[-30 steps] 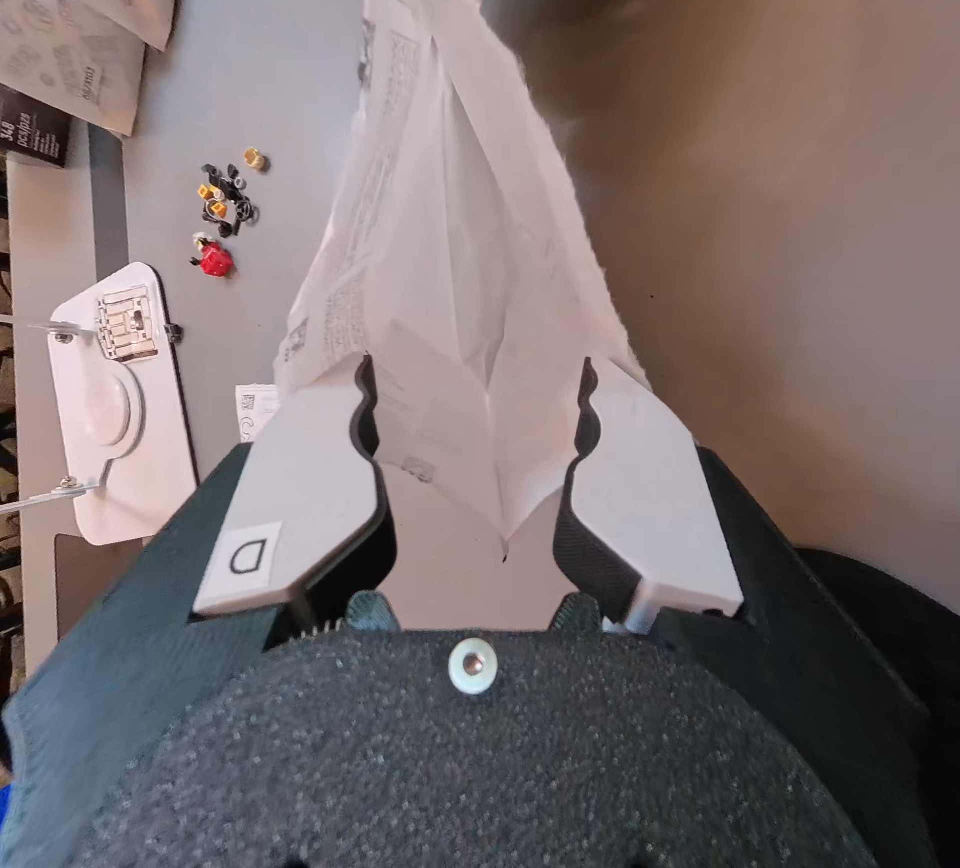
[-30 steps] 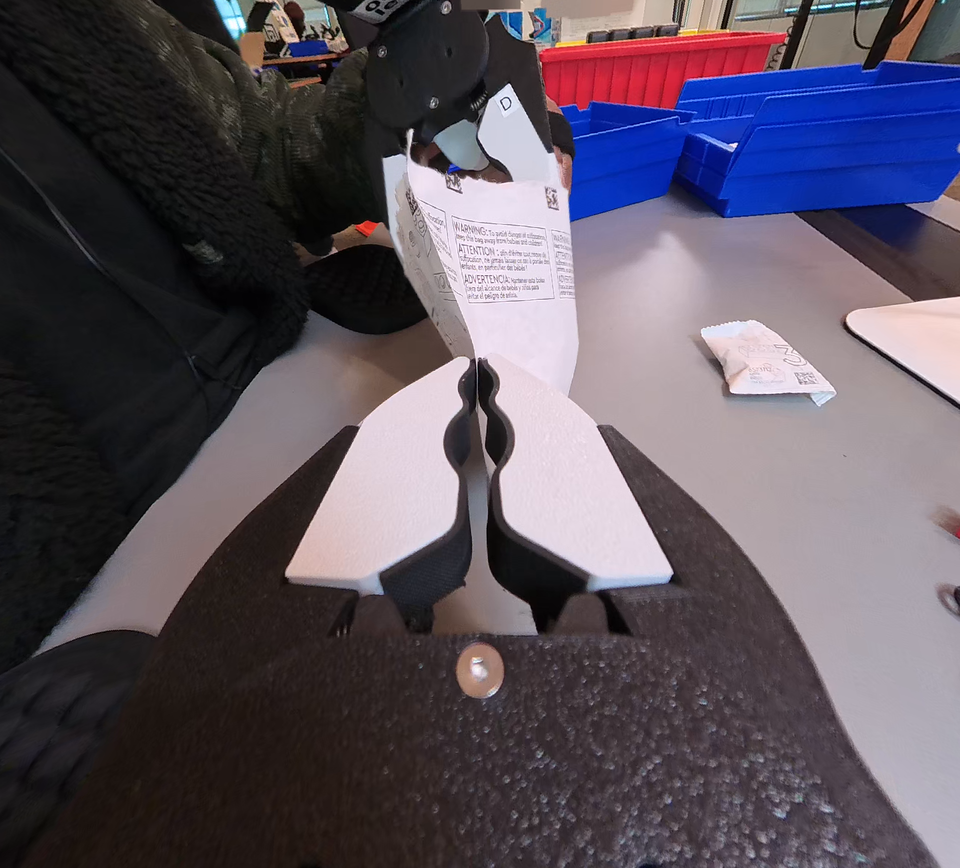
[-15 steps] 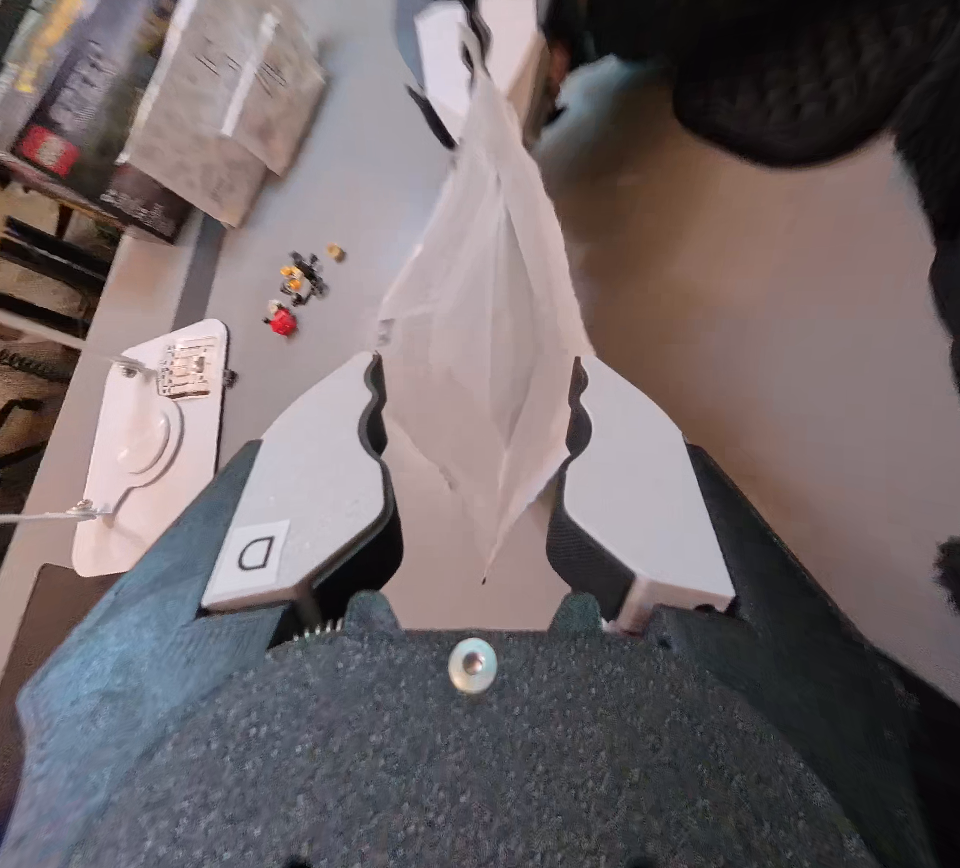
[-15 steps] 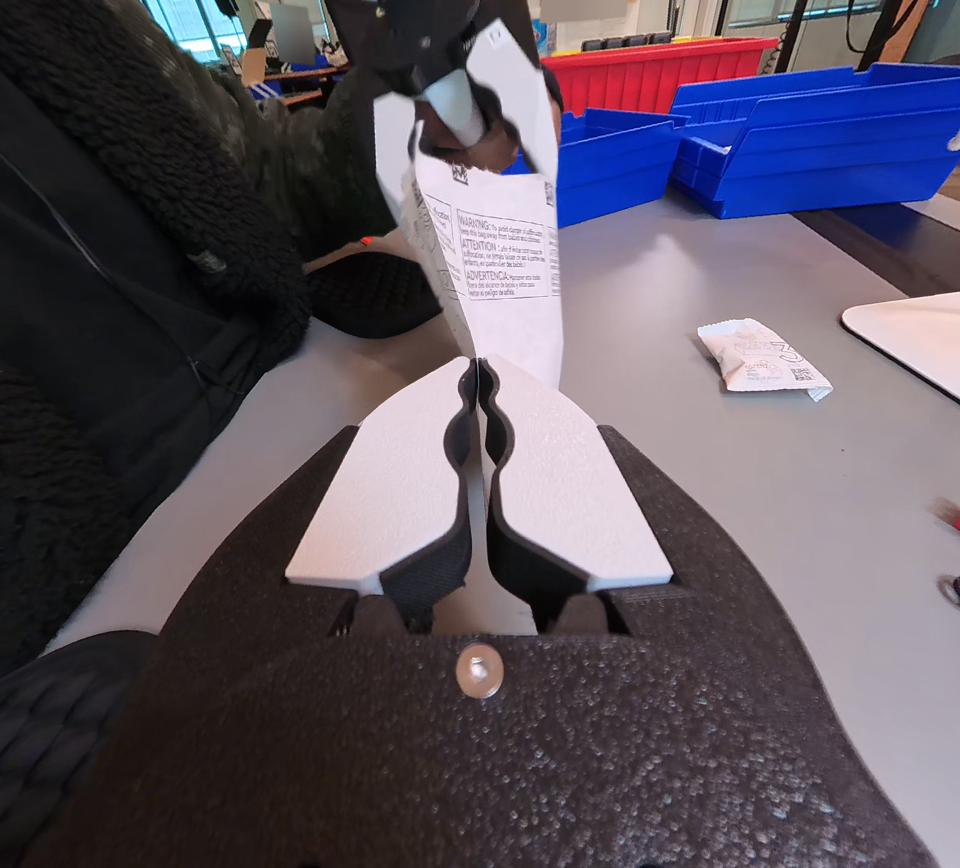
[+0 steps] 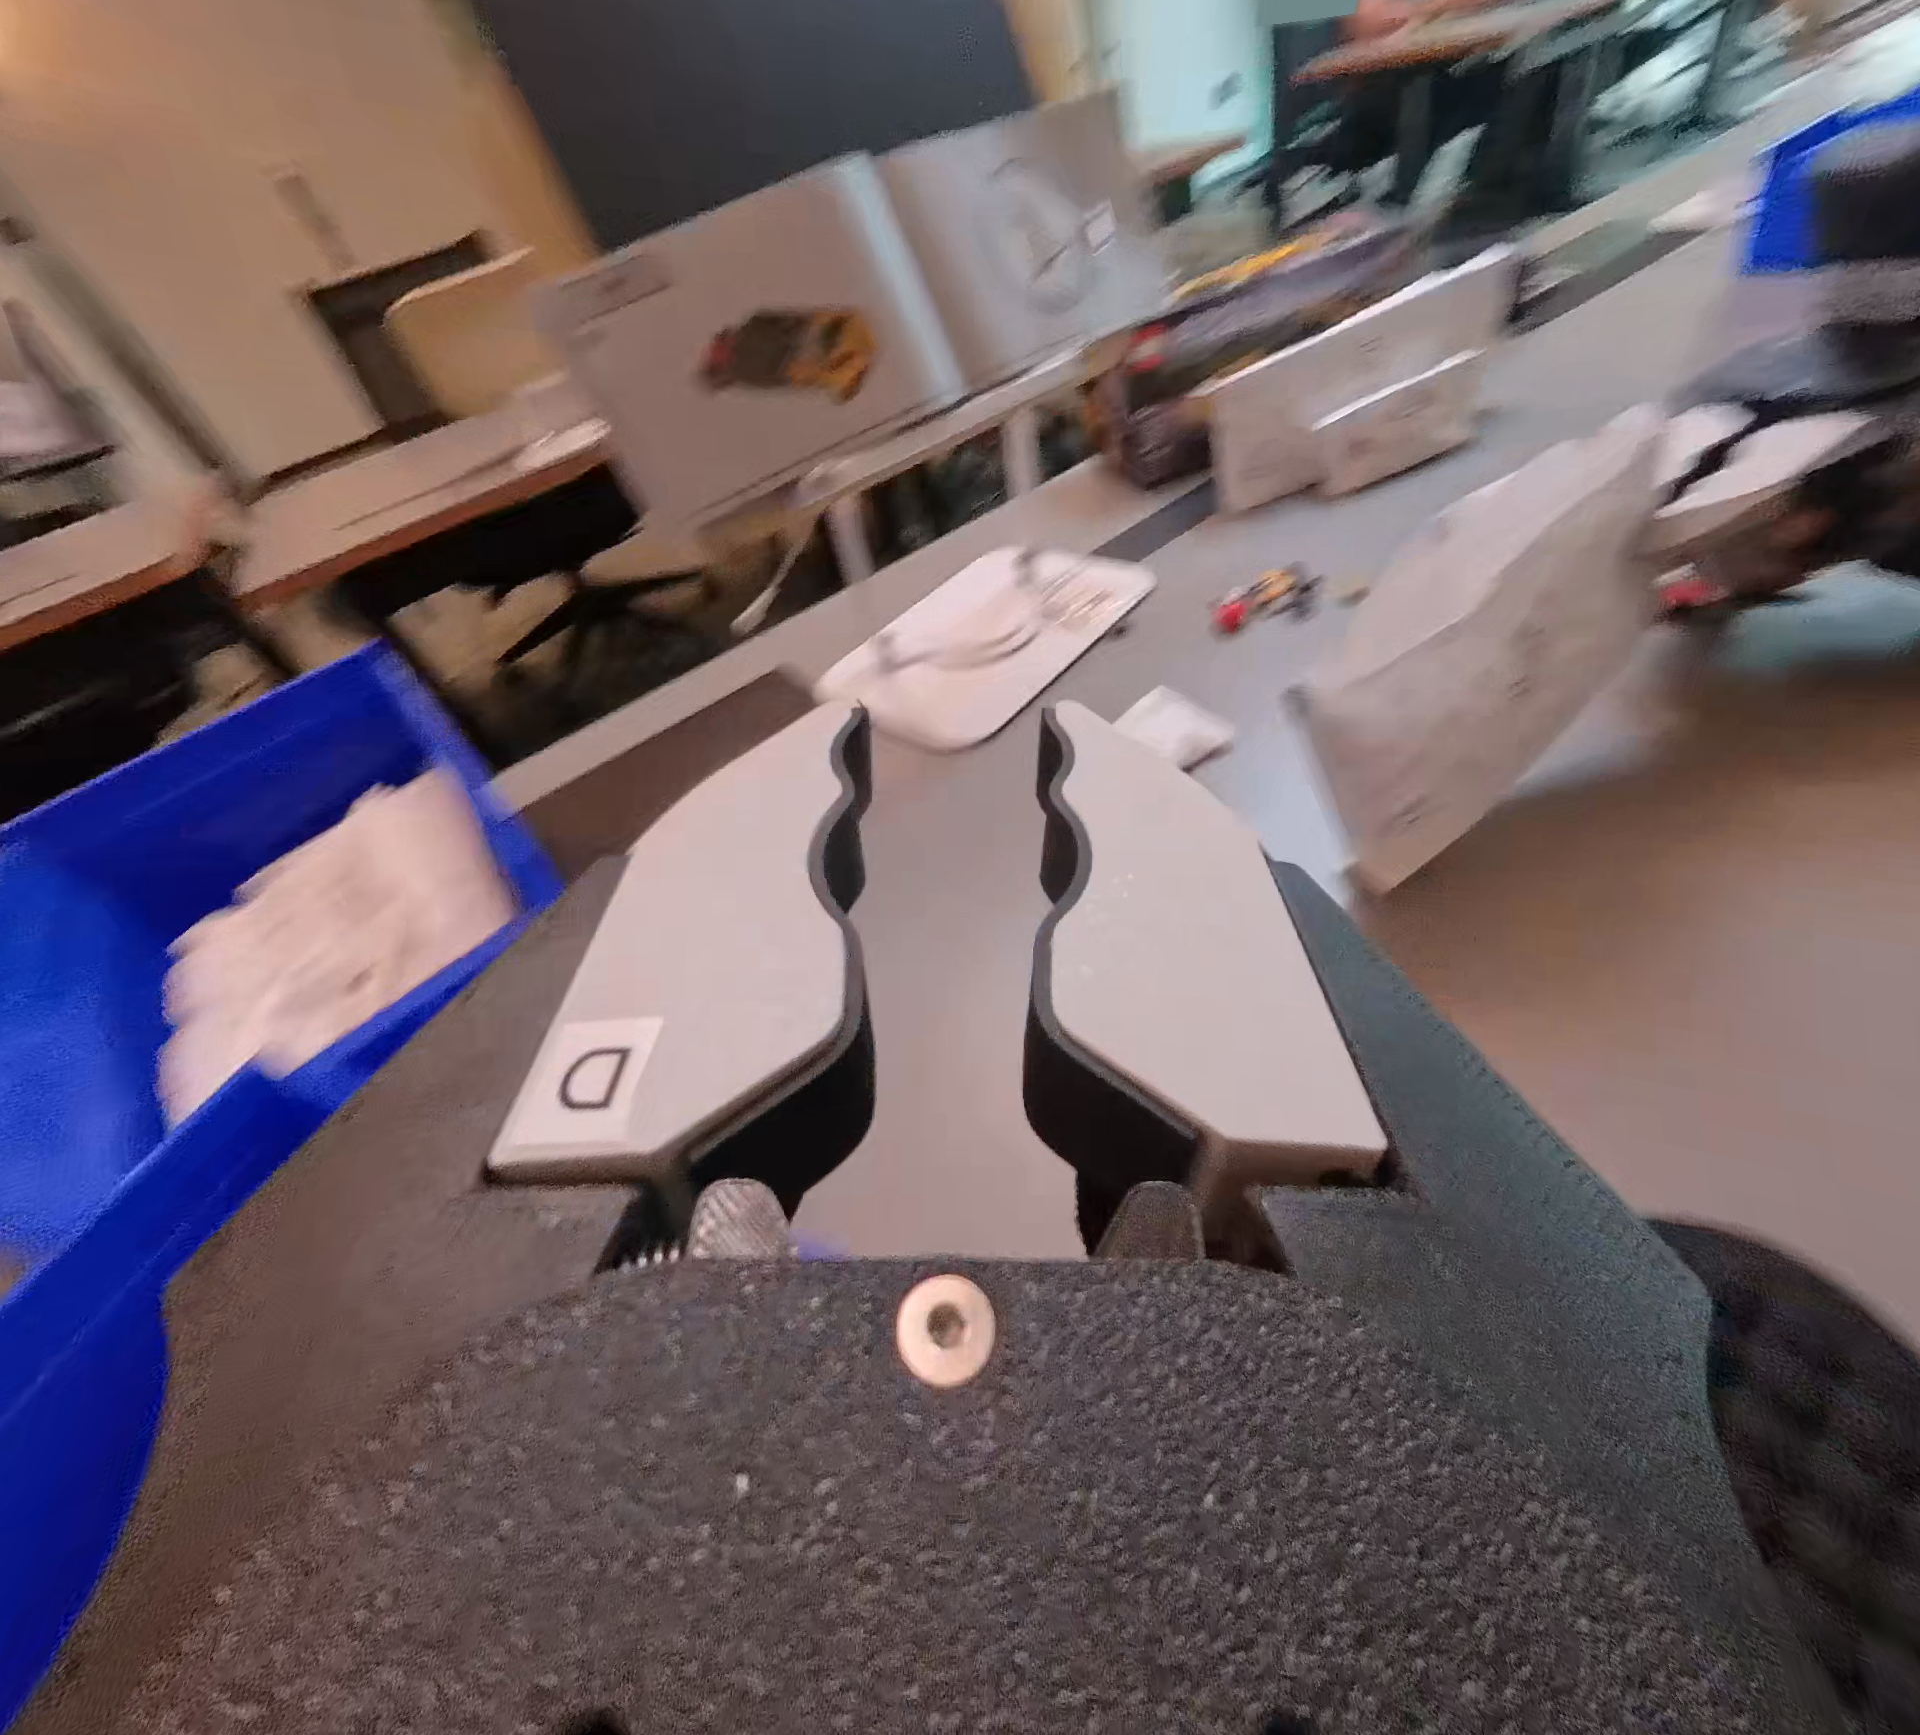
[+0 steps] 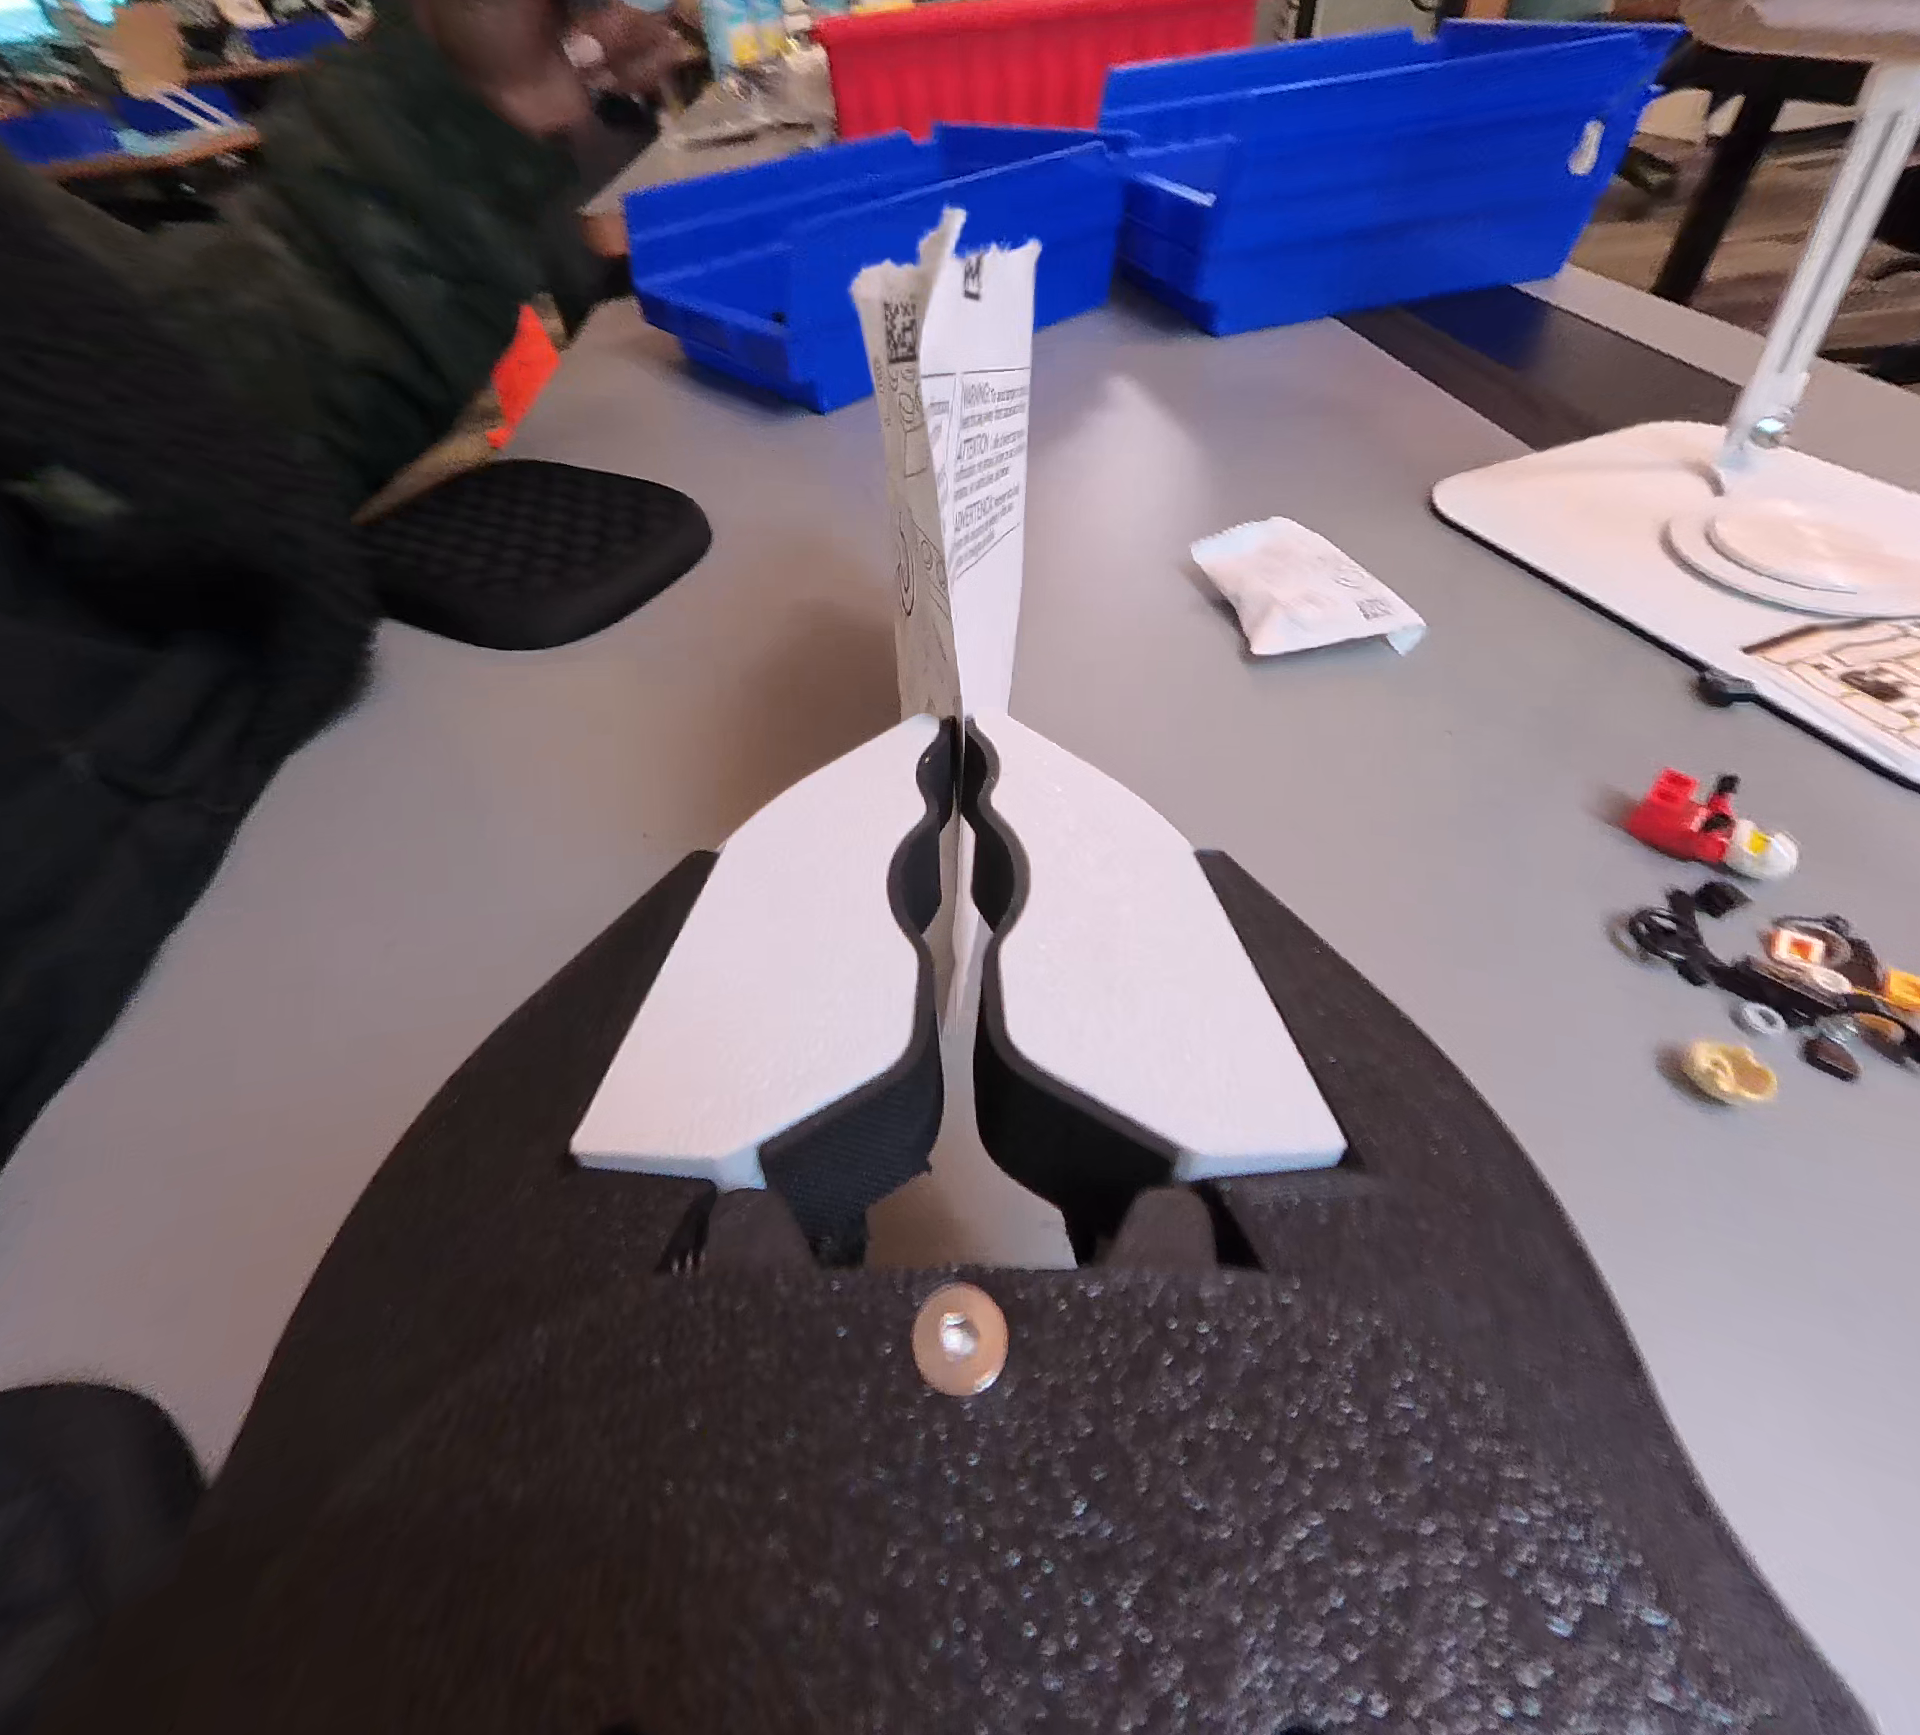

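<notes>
The wide grey surface (image 6: 1299, 397) carries everything here. At its far edge stand long blue plastic bins (image 6: 1382, 158) with a red bin (image 6: 1039, 64) behind them. To the right sits a flat white lamp base (image 6: 1621, 522). Nearer lie a small sealed white paper packet (image 6: 1304, 584) and a scatter of tiny red, black and yellow toy parts (image 6: 1766, 937). Beyond is an open room of desks and boxes, blurred in the left wrist view.

The thin white printed paper bag (image 6: 961, 480), torn ragged along its top, stands up from the right claw (image 6: 961, 729), whose two white fingers (image 6: 1091, 937) are pressed together on its lower edge. It looks feather-light, limp and crinkly, likely to flop or tear further under a sideways pull. It is not slippery, so a pinch on a folded edge or corner, as now, should hold it.

The left claw (image 5: 951, 729) is part open and has nothing in it. It hangs over the surface beside a blue bin holding white packets (image 5: 260, 958), well apart from the bag.
</notes>
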Demonstrator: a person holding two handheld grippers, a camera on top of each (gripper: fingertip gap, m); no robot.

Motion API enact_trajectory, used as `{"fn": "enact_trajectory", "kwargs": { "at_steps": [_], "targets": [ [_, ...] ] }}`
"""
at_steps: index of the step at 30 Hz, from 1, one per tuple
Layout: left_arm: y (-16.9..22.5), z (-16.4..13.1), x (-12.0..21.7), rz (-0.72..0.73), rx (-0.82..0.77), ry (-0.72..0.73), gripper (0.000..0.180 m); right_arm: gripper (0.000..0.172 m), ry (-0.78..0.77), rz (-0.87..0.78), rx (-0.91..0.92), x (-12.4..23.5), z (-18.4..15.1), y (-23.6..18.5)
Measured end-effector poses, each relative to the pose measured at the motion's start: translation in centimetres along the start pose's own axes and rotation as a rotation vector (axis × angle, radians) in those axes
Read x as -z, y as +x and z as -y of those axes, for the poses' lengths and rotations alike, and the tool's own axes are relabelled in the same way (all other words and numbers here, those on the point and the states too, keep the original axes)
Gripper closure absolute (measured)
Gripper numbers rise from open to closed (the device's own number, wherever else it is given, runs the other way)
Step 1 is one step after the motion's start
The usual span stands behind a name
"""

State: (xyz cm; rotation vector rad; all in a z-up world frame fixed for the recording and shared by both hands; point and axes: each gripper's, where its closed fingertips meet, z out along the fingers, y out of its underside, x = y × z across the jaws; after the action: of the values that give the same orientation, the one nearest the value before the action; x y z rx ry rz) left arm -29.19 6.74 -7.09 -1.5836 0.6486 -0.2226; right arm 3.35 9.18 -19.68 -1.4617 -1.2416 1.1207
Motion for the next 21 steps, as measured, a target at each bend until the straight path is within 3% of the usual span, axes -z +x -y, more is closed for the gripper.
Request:
{"fn": "enact_trajectory", "kwargs": {
  "at_steps": [6, 9, 11, 13, 16, 21],
  "targets": [
    [-8.5, -9.3, 6.8, 0.284, -0.002, -0.471, 0.147, 0.172, -0.029, -0.019, 0.032, -0.5, -0.5, 0.1],
    [-14.1, -11.9, 11.6, 0.442, 0.128, -0.541, 0.147, 0.172, -0.037, -0.008, 0.022, -0.6, -0.9, 0.0],
    [-18.1, -15.2, 15.3, 0.530, 0.290, -0.673, 0.138, 0.172, -0.044, -0.001, 0.017, -0.7, -1.0, 0.0],
    [-19.9, -19.0, 17.6, 0.523, 0.487, -0.813, 0.123, 0.172, -0.050, 0.007, 0.015, -0.9, -1.2, 0.1],
    [-18.8, -22.9, 17.5, 0.384, 0.700, -0.939, 0.106, 0.172, -0.068, 0.014, 0.017, -1.1, -1.5, 0.0],
    [-17.1, -25.0, 16.2, 0.289, 0.796, -1.026, 0.145, 0.172, -0.077, 0.020, 0.011, -1.2, -1.8, 0.2]
  ]
}}
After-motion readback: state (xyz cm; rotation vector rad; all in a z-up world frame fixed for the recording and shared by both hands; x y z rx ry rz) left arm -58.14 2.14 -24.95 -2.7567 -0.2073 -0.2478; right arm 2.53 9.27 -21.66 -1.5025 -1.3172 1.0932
